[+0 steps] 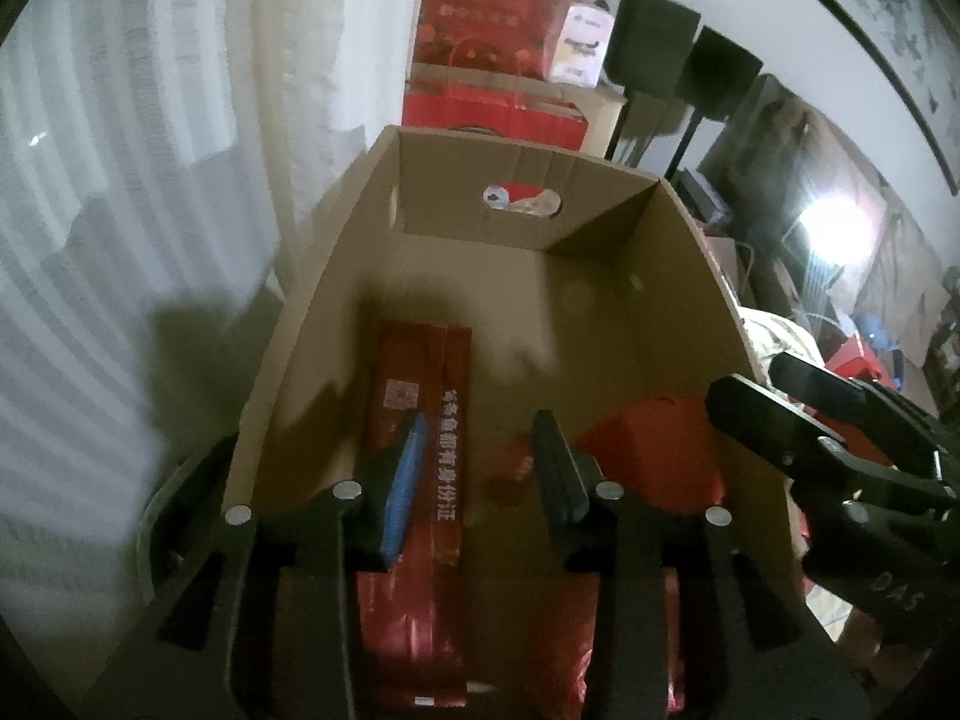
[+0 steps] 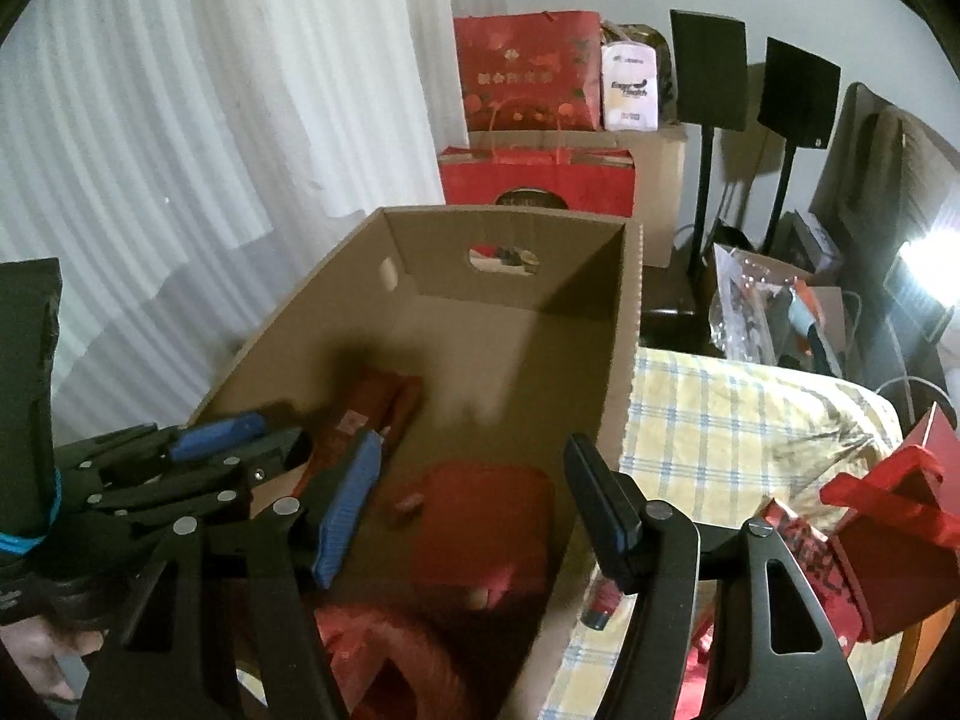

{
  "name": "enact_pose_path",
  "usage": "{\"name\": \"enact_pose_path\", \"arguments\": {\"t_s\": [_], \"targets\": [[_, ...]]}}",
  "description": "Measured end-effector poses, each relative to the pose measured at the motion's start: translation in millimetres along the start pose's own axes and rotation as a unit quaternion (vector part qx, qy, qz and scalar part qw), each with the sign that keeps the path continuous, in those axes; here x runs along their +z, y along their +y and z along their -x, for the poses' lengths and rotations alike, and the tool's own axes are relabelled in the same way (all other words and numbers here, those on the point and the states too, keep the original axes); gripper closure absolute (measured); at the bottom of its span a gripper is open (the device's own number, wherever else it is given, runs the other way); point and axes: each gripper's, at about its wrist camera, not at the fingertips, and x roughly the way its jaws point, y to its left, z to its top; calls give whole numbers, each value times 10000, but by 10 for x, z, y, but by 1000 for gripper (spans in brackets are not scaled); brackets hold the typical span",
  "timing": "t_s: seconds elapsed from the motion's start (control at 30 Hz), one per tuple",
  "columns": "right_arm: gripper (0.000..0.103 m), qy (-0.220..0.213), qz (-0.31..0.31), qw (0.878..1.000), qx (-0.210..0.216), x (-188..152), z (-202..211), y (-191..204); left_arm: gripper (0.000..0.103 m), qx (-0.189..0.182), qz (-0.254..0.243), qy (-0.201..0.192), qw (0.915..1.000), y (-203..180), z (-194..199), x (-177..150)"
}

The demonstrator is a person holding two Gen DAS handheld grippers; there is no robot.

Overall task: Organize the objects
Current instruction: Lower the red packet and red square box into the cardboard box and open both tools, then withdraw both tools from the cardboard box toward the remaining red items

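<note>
Left hand-held gripper [image 1: 480, 468] spread wide over the open cardboard box [image 1: 690, 276], gripping nothing; long red packet [image 1: 429, 420] flat on the box floor just below its blue-padded finger. Right hand-held gripper [image 2: 474, 498] also wide apart and empty, straddling the box's right wall, above a red pouch [image 2: 480, 516] and a small red item [image 2: 410, 504]. Red plastic bag [image 2: 384, 654] at the near end, partly cut off by the gripper bodies; blurred, contents unreadable. Box on a checked cloth [image 2: 720, 420], surface underneath hidden. Red gift bags [image 2: 528, 72], two black speakers on stands [image 2: 708, 72], white curtain [image 2: 210, 120] beyond.
</note>
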Motion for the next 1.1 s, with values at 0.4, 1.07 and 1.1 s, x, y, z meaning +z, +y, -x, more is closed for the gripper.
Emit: {"name": "enact_pose_path", "arguments": {"t_s": [0.4, 1.07, 1.1], "targets": [[17, -158, -138, 9997, -97, -79, 289, -202, 22, -40, 43, -212, 9998, -95, 190, -16], [5, -256, -404, 9971, -591, -358, 822, -861, 3, -318, -165, -466, 9983, -624, 434, -208], [5, -257, -422, 9970, -592, -368, 835, -887, 3, -320, -180, -499, 9981, -659, 443, -222]]}}
